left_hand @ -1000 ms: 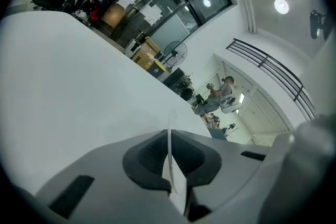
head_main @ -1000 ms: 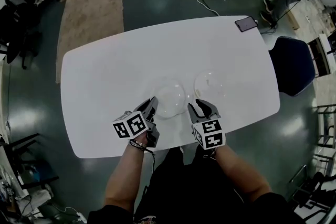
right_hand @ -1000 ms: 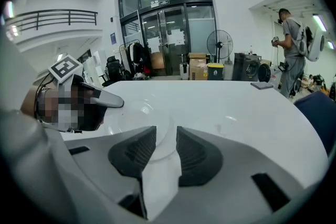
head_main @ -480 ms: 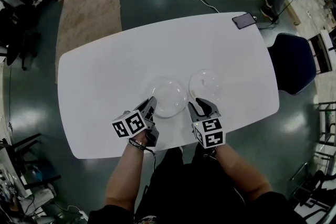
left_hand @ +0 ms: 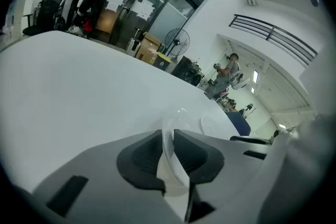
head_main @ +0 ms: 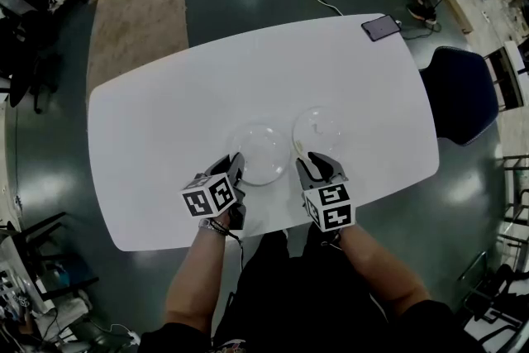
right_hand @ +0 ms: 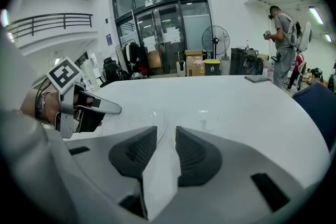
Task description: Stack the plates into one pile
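1. Head view: the left plate (head_main: 263,151) and the right plate (head_main: 318,128), both clear, lie side by side close to the counter's (head_main: 165,136) near edge. I cannot tell if their rims touch. My left gripper (head_main: 235,169) sits at the left plate's near rim and my right gripper (head_main: 312,165) at the right plate's. The far half lies open, with only a phone (head_main: 381,27) at the far right corner and a chair (head_main: 459,95) off the right edge.
2. Left gripper view: the fingers (left_hand: 144,157) have just been opening. The left plate's rim stands between them, unpinched.
3. Right gripper view: the fingers (right_hand: 194,155) stand apart, gripping nothing, with a clear rim just ahead. I'd feed the rim in fully, close gently, lift barely clear and centre it over the left plate. The left gripper crowds that side, so I'd back it off first.
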The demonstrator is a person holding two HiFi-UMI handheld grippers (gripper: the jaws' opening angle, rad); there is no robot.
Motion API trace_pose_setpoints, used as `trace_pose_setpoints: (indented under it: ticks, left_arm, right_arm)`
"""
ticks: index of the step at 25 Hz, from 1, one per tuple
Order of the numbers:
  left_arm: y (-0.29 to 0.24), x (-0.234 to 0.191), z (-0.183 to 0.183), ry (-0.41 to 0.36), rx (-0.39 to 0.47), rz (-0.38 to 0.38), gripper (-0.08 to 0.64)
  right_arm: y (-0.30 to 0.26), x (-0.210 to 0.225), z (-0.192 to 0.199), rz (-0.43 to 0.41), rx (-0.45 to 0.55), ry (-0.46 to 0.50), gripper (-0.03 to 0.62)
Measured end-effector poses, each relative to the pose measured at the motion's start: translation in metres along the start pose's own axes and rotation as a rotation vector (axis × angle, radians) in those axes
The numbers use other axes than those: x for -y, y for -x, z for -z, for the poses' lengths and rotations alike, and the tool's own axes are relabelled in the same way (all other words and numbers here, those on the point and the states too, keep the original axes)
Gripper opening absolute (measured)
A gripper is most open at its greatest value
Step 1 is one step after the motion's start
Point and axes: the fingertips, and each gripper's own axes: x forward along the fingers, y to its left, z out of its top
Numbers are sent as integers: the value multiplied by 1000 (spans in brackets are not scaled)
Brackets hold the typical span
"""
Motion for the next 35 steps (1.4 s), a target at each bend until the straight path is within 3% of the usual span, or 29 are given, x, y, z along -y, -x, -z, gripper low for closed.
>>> trace_pose_setpoints:
  ticks: [10,20,28,35]
  left_arm:
    - [-1,-6,8,-133,-40,-103,97]
    - [-4,0,11,-189,-26,-107,172]
    - [10,14,-7,-356,48,-128,201]
    - [18,62,-5,-521,66,-44,201]
  right_arm:
    - [11,8,9,13,-1,-22,123]
    - [19,14,15,26,3,-33,123]
    - [23,9,12,33,12,-32,123]
    - [33,12,0,57,42,-23,124]
